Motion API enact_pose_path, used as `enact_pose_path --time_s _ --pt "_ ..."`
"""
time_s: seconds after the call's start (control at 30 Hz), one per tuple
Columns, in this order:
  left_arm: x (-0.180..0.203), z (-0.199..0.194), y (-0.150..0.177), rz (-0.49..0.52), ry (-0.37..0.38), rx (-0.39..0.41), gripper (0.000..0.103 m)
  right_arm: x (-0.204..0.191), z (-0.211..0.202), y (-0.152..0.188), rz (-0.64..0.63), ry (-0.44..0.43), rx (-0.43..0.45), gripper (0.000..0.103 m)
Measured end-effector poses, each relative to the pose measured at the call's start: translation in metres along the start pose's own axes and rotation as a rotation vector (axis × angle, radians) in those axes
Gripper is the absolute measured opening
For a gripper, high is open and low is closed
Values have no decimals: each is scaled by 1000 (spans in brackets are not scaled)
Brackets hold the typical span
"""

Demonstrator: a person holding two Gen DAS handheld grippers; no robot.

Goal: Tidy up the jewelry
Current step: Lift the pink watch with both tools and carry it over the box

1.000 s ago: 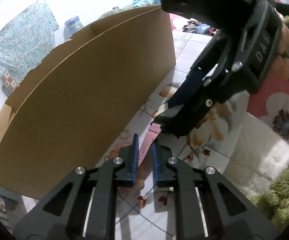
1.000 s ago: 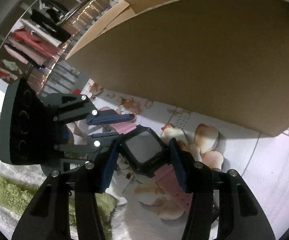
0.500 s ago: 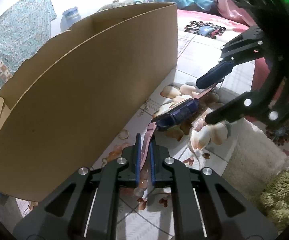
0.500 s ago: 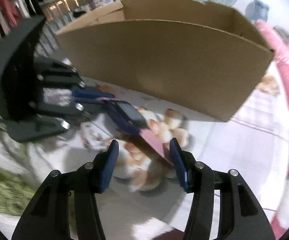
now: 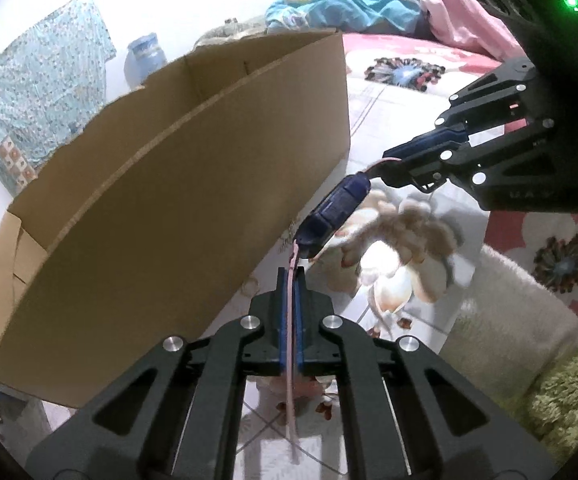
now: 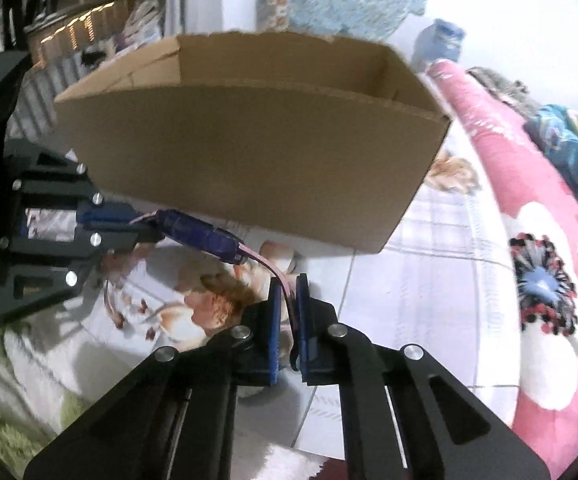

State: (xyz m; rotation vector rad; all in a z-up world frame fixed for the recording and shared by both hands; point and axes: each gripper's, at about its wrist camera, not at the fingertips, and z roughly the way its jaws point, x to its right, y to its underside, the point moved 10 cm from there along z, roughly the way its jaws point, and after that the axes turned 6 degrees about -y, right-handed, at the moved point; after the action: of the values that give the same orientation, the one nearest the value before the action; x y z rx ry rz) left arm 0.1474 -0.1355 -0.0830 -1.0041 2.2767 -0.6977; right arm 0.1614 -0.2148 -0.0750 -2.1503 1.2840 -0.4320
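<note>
A bed [image 5: 393,108] with a floral spread, white with pink borders and dark flower prints, carries everything here. On it stands an open cardboard box [image 5: 177,184], its long plain side facing both cameras. The left wrist view shows part of the inside of its far walls; no contents can be made out. Beyond the box, against the white wall, hangs a pale blue patterned cloth [image 5: 45,92], and a blue bottle [image 5: 145,56] stands beside it. A turquoise garment [image 5: 345,4] lies bunched on the bed's far side. A white and green fluffy towel [image 5: 529,360] lies along the near edge of the bed.

In front of the box, above the spread's printed flowers, a watch [image 5: 335,208] with a dark blue case and pink strap hangs off the bed, stretched between the two tools. The left gripper [image 5: 290,320] has its jaws clenched on one end of the strap, which runs straight down between the blue pads and out below them. The right gripper [image 6: 287,320] has its jaws clenched on the other strap end, which curves up out of them toward the case. The case hangs tilted in the air between them, near the box's lower front edge.
</note>
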Motion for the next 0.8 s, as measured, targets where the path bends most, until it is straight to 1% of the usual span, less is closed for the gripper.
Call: enact_pose_path --time_s 0.13,0.2,0.37,0.53,0.63,0.7,0.8 --pt "3 -14 -11 19 -19 37 2 -6 -16 -7 14 47 68 6" --pt "4 -24 -17 24 -34 60 2 -5 -21 -14 19 56 91 6" --pt "5 -51 -34 33 -58 116 2 -10 -54 -25 21 99 165 6" --pt "-1 -85 -55 46 -94 183 2 -13 -89 -51 4 132 249 6" --pt "-13 -104 -71 21 -95 212 2 -14 -103 -79 -11 120 293 6" --pt "-26 -112 -82 -2 -92 222 2 -14 -103 -96 -18 99 294 6" --pt "-48 -113 -95 -38 -92 209 2 -11 -94 -127 -16 20 263 5"
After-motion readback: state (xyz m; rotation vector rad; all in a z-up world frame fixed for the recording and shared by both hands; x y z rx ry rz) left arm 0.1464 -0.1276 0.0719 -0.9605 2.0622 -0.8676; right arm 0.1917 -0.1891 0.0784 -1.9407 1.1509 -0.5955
